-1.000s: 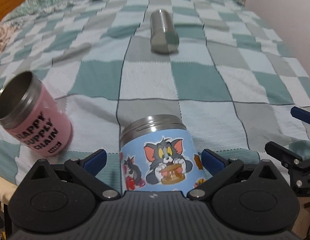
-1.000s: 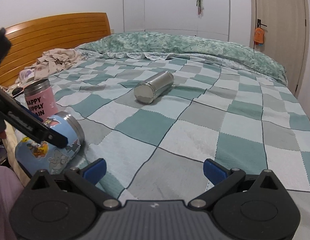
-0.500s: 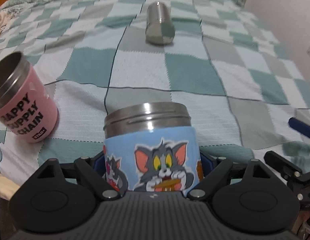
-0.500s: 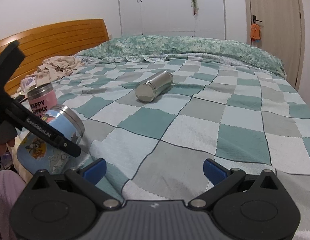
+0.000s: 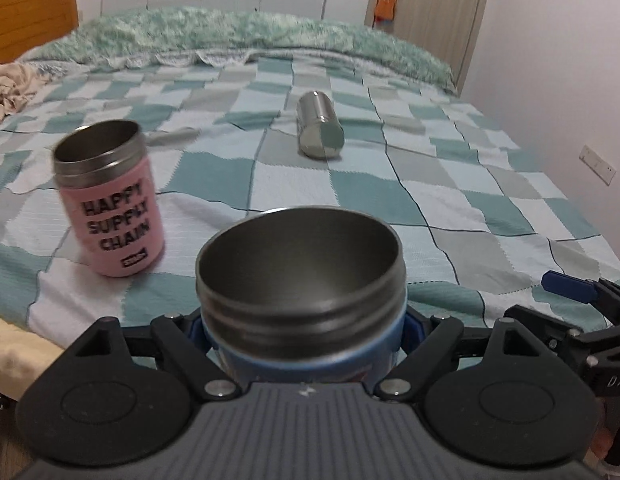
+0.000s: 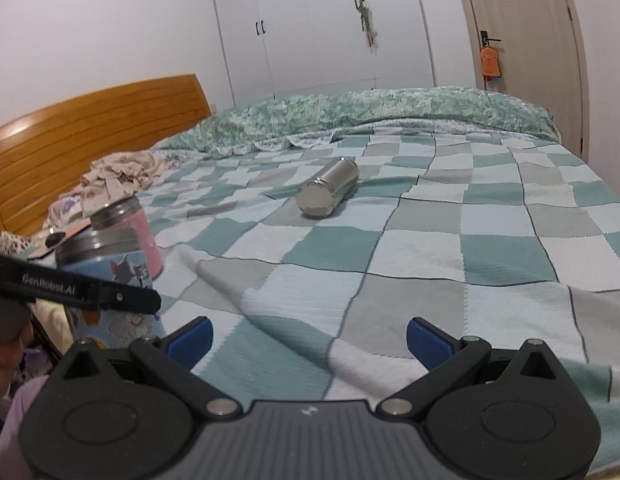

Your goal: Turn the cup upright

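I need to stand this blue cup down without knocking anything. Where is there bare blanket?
Bare blanket lies between the blue cup and the steel cup, and all along the right toward the right gripper. It is crowded on the left, beside the pink cup.

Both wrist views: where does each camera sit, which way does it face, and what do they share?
Left wrist: behind the left gripper, looking across the bed; its fingers clamp the blue cup.
Right wrist: behind the open right gripper, facing the wardrobe; the left gripper's arm crosses at left.
Shared: blue cup, pink cup, steel cup lying down.
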